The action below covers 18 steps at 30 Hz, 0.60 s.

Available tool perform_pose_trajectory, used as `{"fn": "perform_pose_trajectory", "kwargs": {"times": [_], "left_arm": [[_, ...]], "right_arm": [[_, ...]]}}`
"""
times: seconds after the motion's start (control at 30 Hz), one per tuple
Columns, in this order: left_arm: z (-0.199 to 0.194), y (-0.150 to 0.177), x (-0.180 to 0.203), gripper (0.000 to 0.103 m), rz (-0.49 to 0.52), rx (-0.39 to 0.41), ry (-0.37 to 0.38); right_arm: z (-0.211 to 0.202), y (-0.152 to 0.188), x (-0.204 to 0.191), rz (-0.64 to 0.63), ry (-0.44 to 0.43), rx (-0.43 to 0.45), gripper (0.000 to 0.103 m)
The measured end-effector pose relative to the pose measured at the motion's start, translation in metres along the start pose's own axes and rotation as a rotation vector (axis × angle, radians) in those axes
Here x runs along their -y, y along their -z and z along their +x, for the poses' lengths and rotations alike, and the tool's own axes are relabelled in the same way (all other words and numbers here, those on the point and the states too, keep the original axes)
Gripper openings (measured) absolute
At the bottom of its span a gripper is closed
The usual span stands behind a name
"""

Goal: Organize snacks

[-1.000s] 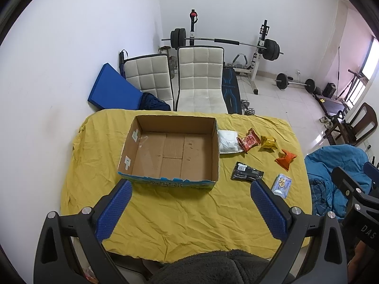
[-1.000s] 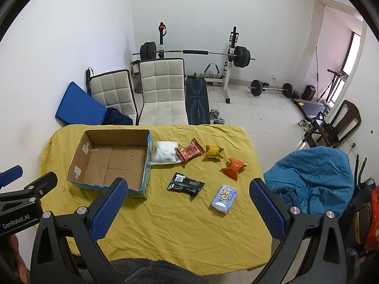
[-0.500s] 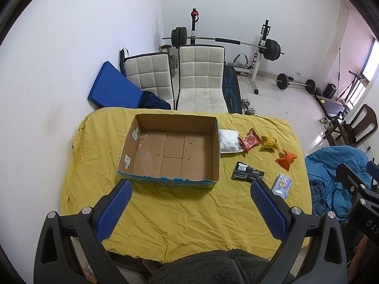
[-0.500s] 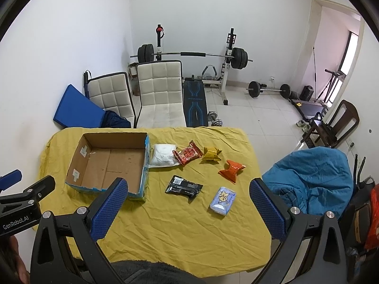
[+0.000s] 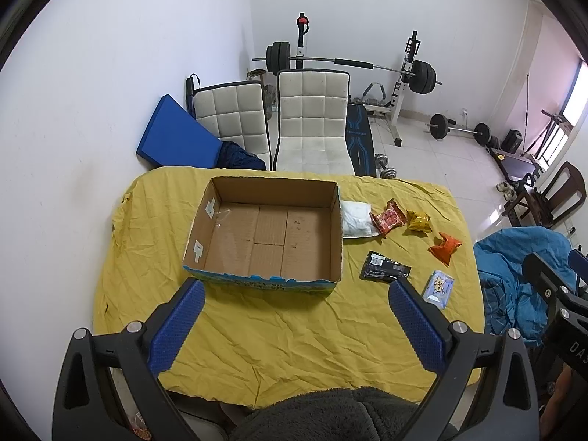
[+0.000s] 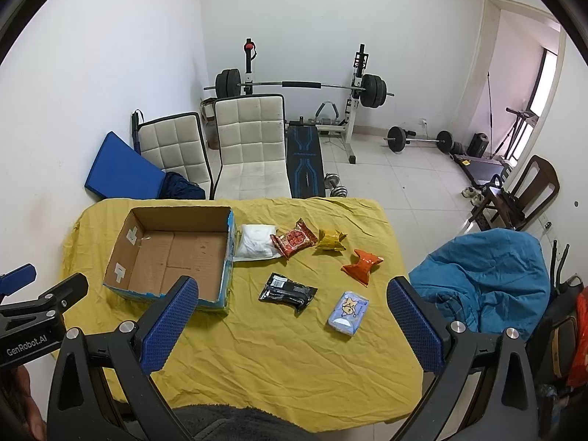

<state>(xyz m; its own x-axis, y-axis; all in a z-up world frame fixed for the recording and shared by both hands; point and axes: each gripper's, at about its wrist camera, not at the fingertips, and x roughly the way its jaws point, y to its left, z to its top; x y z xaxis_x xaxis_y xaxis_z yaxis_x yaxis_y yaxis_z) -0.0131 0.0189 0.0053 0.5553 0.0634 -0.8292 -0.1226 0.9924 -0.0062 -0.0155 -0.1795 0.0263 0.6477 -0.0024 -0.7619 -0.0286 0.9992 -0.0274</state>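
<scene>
An empty cardboard box (image 5: 235, 235) (image 6: 139, 257) sits on the left of a table under a yellow cloth (image 5: 294, 323). To its right lie several snack packs: a white bag (image 6: 255, 244), a red pack (image 6: 294, 242), a yellow pack (image 6: 330, 240), an orange pack (image 6: 362, 266), a black pack (image 6: 288, 292) and a pale blue pack (image 6: 349, 312). My left gripper (image 5: 294, 294) hangs open above the table's near edge in front of the box. My right gripper (image 6: 294, 294) hangs open high over the black pack. Neither holds anything.
Two white padded chairs (image 5: 312, 125) stand behind the table, with a blue mat (image 5: 172, 139) against the wall. A barbell rack (image 6: 301, 88) and weights fill the back. A chair draped in a blue cover (image 6: 485, 279) stands right of the table.
Both grippers have drifted slightly back and upward; the table and box sit a little lower in each view. Nothing was taken hold of.
</scene>
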Motion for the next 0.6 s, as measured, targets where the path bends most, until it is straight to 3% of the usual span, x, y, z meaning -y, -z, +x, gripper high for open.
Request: {"fn": "perform_pose_trajectory", "kwargs": {"times": [0.33, 0.6], "left_arm": [[0.008, -0.004, 0.001, 0.103, -0.003, -0.013, 0.014], [0.061, -0.022, 0.032, 0.103, 0.054, -0.066, 0.035]], "right_arm": [[0.016, -0.003, 0.010, 0.040, -0.006, -0.029, 0.103], [0.087, 0.002, 0.082, 0.177, 0.076, -0.157, 0.103]]}}
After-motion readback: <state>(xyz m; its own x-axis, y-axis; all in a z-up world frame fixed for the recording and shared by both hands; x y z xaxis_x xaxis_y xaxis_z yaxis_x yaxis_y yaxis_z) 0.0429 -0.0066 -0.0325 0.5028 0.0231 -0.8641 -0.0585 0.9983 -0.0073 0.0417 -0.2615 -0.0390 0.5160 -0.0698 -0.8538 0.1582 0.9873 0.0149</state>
